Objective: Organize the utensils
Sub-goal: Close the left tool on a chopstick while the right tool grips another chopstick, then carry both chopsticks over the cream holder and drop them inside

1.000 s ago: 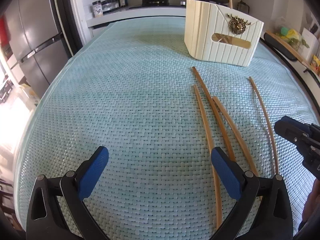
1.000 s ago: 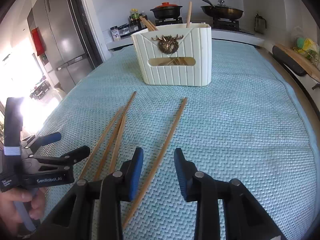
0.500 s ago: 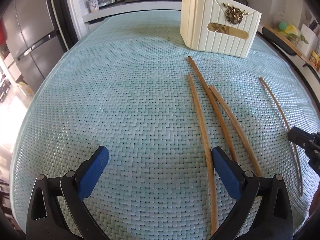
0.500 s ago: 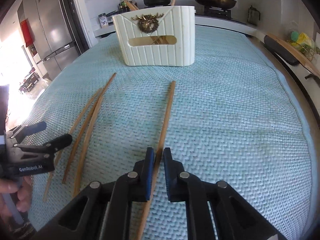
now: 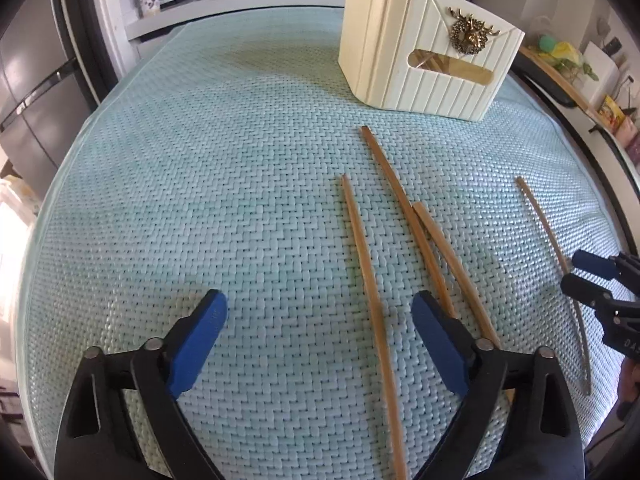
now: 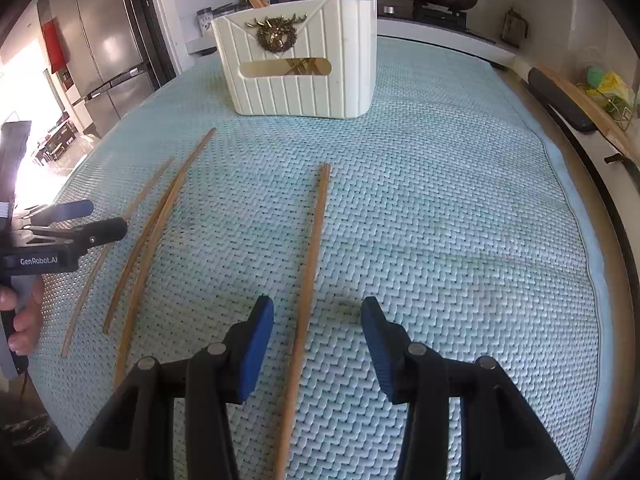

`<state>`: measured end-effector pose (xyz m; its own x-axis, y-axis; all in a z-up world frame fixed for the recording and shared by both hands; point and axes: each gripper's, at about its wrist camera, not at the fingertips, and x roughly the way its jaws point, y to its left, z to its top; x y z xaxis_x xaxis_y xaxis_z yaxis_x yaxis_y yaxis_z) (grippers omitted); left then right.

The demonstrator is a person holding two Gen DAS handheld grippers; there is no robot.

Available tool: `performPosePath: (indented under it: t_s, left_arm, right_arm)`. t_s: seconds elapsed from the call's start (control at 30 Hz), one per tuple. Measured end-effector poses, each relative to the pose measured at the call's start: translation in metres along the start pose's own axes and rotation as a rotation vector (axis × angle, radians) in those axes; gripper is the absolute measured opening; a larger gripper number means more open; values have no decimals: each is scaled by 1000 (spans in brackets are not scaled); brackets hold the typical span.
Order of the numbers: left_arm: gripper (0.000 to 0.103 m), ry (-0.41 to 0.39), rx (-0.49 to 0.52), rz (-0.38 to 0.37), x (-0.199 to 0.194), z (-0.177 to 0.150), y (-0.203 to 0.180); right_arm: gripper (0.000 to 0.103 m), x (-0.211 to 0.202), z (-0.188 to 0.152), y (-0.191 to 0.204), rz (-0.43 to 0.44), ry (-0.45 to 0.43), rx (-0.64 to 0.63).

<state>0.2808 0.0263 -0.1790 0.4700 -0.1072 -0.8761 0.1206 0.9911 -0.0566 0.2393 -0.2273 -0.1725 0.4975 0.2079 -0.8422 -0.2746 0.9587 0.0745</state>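
Pick-up step. Right claw (image 6: pixel 316 340) apart, straddling lone chopstick (image 6: pixel 310 264) flat on table (image 6: pixel 460 220). Left claw (image 5: pixel 320 340) apart over another. Next: clamp, lift, carry to holder (image 6: pixel 304 56).

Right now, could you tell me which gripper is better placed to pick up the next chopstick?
The right gripper, I think. Its open fingers straddle the lone chopstick lying apart on the mat. The left gripper is open too, but its chopstick lies off-centre, near its right finger.
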Motion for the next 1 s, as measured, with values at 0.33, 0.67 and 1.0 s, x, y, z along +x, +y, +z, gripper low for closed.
performPosePath:
  t_s: [0.33,0.67,1.0]
  left_arm:
    - [61,68,121,14,15,35,-25]
    - [4,29,55,-54,12,43,-30]
    - [4,-249,-12,-182,-98,45,-13]
  right_arm:
    - [41,34,62,-2,-1,98,-38]
    - [6,37,82,-3,2,31,28]
    - [6,-71,76,-10,101,-280,77]
